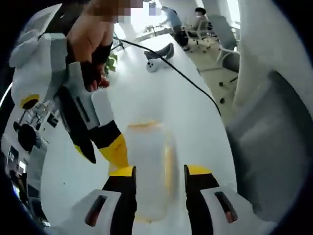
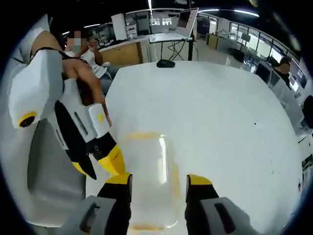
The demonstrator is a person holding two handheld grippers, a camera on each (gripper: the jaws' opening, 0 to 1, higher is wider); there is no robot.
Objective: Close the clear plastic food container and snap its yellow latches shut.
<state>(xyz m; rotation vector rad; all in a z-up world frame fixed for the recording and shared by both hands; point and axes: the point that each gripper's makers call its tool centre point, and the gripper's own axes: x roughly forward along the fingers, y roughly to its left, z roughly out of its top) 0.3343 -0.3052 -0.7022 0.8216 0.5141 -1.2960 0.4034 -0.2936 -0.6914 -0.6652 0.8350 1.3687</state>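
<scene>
Fingers (image 1: 128, 182) flanking blurred container (image 1: 146, 166), cable (image 1: 190, 83) behind

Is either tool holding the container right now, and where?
Both tools straddle the clear container, jaws on its long sides; whether they actually clamp it cannot be told.

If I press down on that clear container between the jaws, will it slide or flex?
The clear container looks like thin, empty plastic, so probably light and apt to skid on the smooth white table. Its walls may flex. The left gripper and right gripper straddling it should help steady it.
</scene>
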